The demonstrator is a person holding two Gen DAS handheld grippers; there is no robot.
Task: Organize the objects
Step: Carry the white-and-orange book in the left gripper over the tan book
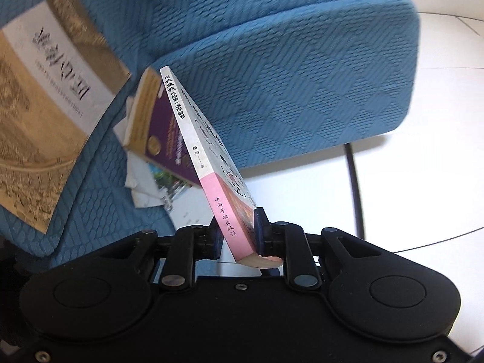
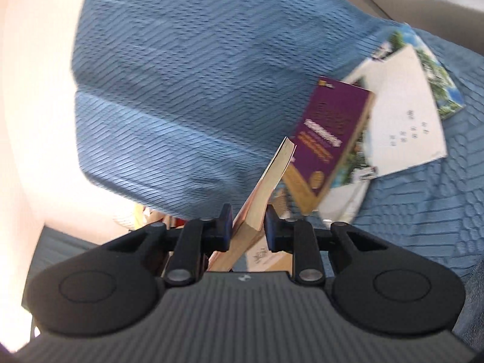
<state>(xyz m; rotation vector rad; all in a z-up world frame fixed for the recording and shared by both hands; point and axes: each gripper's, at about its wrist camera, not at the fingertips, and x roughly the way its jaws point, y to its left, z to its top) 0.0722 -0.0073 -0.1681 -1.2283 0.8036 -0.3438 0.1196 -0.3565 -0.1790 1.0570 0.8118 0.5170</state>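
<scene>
Both the left gripper (image 1: 237,231) and the right gripper (image 2: 248,227) pinch the same tilted white-and-pink book (image 1: 211,163) at opposite ends, so uneven pulling may twist it loose onto the purple book (image 2: 329,139).

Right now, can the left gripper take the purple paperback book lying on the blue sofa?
Probably not yet. The left gripper is shut on the white-and-pink book, so its jaws are occupied. The purple paperback book lies uncovered on other books just ahead, so the path seems free.

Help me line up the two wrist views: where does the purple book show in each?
Left wrist: purple book left of centre, partly behind the held white-and-pink book.
Right wrist: purple book right of centre, lying on a white booklet.
Shared landmark: the blue sofa cushion.
</scene>
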